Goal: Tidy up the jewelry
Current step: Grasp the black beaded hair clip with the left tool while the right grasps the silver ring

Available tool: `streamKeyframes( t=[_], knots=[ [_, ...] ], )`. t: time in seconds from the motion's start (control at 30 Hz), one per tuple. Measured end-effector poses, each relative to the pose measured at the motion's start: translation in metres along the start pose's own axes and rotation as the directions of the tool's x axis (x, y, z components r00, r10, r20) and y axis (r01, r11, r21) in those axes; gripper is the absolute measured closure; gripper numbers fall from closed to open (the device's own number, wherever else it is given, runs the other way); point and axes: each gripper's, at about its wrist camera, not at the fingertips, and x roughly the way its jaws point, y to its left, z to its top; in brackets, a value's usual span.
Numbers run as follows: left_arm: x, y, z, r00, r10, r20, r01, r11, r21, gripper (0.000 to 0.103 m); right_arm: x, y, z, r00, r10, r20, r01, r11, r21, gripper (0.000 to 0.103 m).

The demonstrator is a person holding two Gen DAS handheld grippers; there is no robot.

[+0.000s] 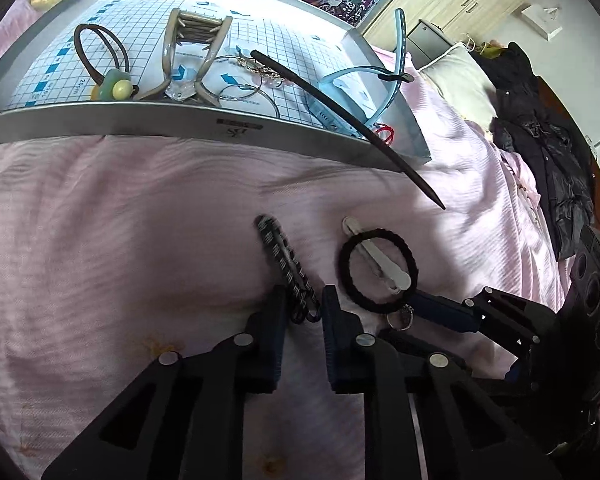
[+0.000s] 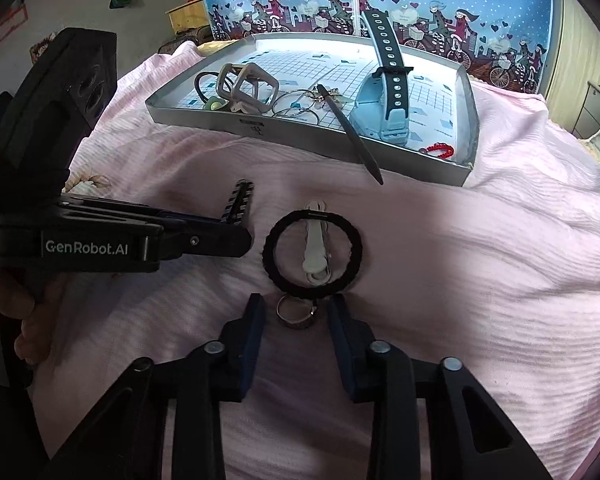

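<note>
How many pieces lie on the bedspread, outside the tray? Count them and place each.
4. Patterned clip at the left claw; ring between the right claw's fingers; black hair tie just beyond the ring; white clip across it. Others may be hidden.

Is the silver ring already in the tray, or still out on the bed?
Out. The ring lies on the pink bedspread between the open right gripper's fingers, short of the tray.

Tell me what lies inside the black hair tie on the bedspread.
A white hair clip lies inside the black hair tie, its top end reaching the loop's far edge. Only pink bedspread shows around it.
</note>
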Motion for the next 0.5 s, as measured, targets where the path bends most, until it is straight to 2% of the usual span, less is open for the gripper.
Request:
streamKeyframes(
  t=[0.03,0.2,0.5],
  knots=[
    [-0.001,0.000,-0.001,1.000,0.003,0.004,-0.003,1.000,0.005,0.089,0.000,0.001,0.000,1.000,0.001,-0.001,-0.001,1.000,-0.001,0.083],
    [-0.001,-0.008,-0.007,0.999,0.029,0.025,-0.029,0.999,0.035,0.090,-0.002,0.002,-0.002,1.000,0.011,-0.018,-0.011,1.000,0.007,0.083],
    [-0.002,-0.015,-0.011,0.999,0.033,0.029,-0.033,0.999,0.012,0.091,-0.014,-0.013,-0.007,0.995,0.101,-0.026,-0.096,0.982,0.161,0.083]
  ],
)
